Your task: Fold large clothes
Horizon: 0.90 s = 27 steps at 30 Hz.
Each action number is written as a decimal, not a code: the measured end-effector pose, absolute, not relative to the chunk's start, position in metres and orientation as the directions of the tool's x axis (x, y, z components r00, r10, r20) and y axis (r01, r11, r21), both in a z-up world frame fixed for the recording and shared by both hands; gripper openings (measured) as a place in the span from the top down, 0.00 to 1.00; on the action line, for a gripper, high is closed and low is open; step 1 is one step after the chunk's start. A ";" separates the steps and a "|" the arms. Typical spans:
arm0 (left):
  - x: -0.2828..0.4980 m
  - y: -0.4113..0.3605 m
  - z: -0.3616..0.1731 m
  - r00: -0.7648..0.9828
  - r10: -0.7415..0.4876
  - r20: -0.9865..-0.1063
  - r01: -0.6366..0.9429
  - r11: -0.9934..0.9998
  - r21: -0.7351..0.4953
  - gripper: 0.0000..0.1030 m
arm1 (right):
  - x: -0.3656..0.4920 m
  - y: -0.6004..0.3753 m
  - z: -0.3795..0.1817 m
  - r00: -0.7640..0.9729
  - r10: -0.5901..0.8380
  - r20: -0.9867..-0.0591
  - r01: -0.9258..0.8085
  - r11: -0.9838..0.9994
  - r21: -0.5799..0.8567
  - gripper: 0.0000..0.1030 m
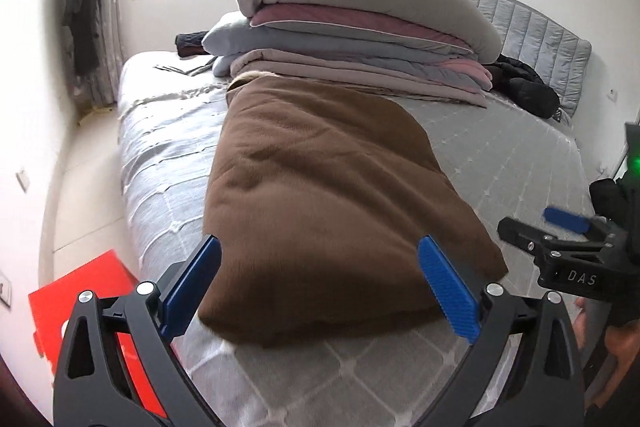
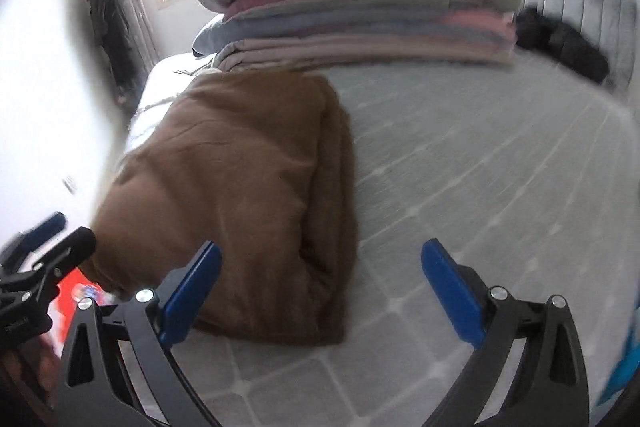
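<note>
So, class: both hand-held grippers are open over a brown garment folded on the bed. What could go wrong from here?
1. The brown garment lies near the bed's left edge; a tug could slide it off towards the red box.
2. It looks thick and layered, so the left hand-held gripper or right hand-held gripper may pinch only the top layer and undo the fold.
</note>
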<state>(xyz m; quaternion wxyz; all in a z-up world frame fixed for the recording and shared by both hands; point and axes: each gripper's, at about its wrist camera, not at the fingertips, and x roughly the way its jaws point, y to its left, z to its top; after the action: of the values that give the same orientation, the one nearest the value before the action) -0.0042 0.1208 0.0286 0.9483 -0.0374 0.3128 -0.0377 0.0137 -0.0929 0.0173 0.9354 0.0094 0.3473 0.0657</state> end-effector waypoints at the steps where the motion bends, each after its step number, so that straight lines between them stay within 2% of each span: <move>1: -0.007 0.120 0.028 0.801 -0.095 -0.591 0.046 0.994 -0.097 0.08 | 0.006 -0.092 0.018 0.758 0.098 -0.645 -0.106 0.994 0.026 0.06; 6: -0.015 0.117 0.025 0.793 -0.065 -0.606 0.033 0.997 -0.064 0.08 | 0.005 -0.071 0.022 0.776 0.042 -0.630 -0.080 0.996 -0.032 0.06; 11: -0.015 0.130 0.024 0.785 -0.073 -0.616 0.012 0.995 -0.102 0.08 | 0.000 -0.053 0.008 0.751 0.024 -0.659 -0.108 0.990 -0.087 0.06; 27: -0.020 0.143 0.025 0.789 -0.053 -0.612 -0.014 0.994 -0.105 0.08 | -0.014 -0.039 0.012 0.747 0.037 -0.664 -0.134 0.986 -0.096 0.06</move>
<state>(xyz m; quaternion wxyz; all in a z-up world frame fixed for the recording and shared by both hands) -0.0202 0.1428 0.0253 0.9444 -0.0521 0.3245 -0.0103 -0.0139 -0.0394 0.0117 0.9320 -0.0691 0.3529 0.0459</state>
